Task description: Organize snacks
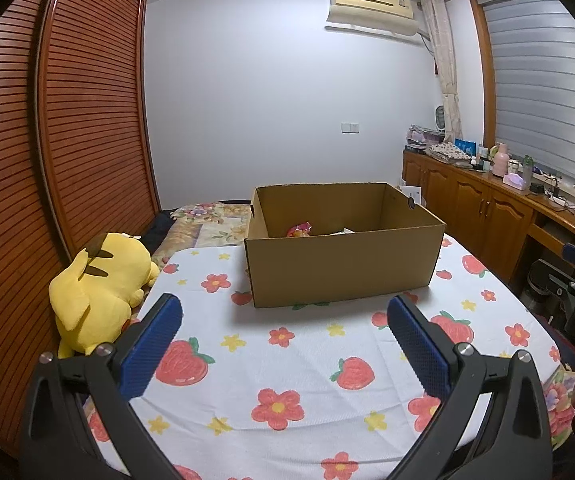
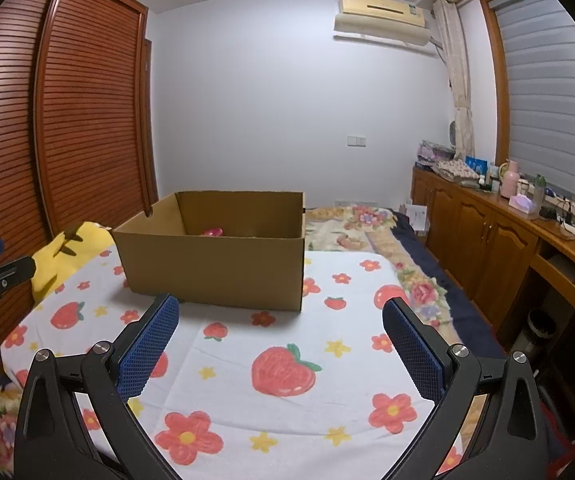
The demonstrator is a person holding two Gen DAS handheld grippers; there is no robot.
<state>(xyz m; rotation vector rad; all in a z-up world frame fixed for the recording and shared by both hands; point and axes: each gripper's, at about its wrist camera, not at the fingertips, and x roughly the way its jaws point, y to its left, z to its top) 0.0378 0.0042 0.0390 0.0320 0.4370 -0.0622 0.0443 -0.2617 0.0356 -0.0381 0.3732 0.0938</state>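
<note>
An open brown cardboard box (image 1: 339, 264) (image 2: 215, 268) stands on the strawberry-and-flower cloth (image 1: 287, 368) (image 2: 287, 392). Inside it a red-pink snack packet (image 1: 298, 230) (image 2: 212, 232) peeks over the front wall, with something white (image 1: 343, 232) beside it. My left gripper (image 1: 283, 312) hovers open over the cloth, short of the box, with nothing between its blue pads. In the right wrist view my right gripper (image 2: 281, 314) is likewise open, holding nothing, in front of the box's right corner. Each gripper shows at the edge of the other's view.
A yellow plush toy (image 1: 103, 300) (image 2: 67, 256) lies at the cloth's left edge against a slatted wooden wardrobe (image 1: 67, 128). A floral quilt (image 2: 371, 232) lies behind and to the right. Wooden cabinets (image 2: 487, 240) with bottles and clutter line the right wall.
</note>
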